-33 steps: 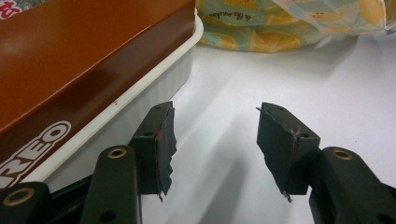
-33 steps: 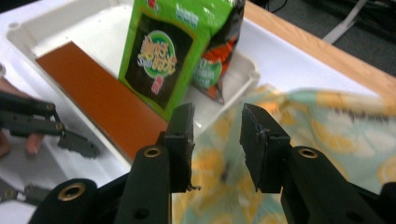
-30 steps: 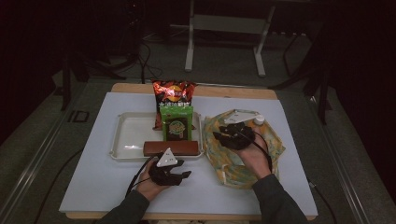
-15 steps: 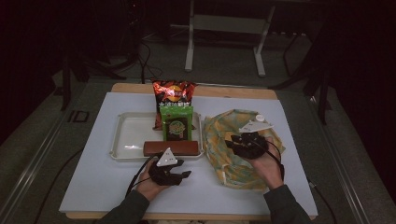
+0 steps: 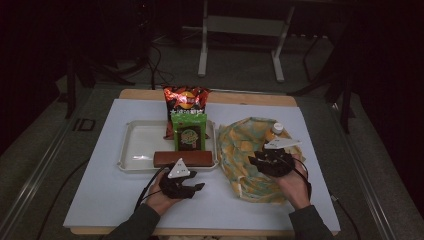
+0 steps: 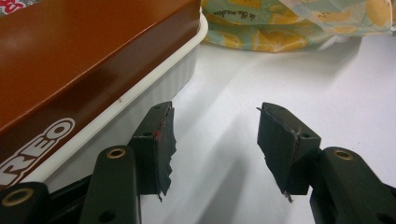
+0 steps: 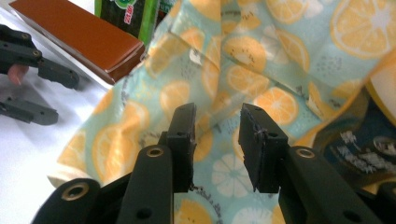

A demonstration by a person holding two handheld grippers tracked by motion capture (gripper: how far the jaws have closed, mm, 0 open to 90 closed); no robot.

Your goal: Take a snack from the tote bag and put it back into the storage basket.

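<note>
A brown Oreo box [image 5: 182, 158] [image 6: 70, 60] [image 7: 79, 35] lies along the front rim of a white tray [image 5: 137, 145] [image 6: 154, 79]. Behind it in the tray stands a green packet [image 5: 189, 131] [image 7: 123, 14], with a red chips bag [image 5: 186, 100] at the back. My left gripper [image 5: 197, 187] [image 6: 215, 135] rests on the table just in front of the tray, open, with only bare table between its jaws. To the right lies a fruit-print cloth bag [image 5: 245, 140] [image 6: 280, 23] [image 7: 280, 60]. Over it hovers my right gripper [image 5: 254, 161] [image 7: 217, 121], open, with the cloth showing through the gap.
A small bottle with a white cap [image 5: 277, 129] stands at the bag's far right edge. The white table top [image 5: 100, 200] has bare room at the front left. Beyond the table's far edge are dark floor, cables and a metal stand.
My right gripper has moved to the right and toward the near edge across the cloth bag. The left gripper has stayed where it was.
</note>
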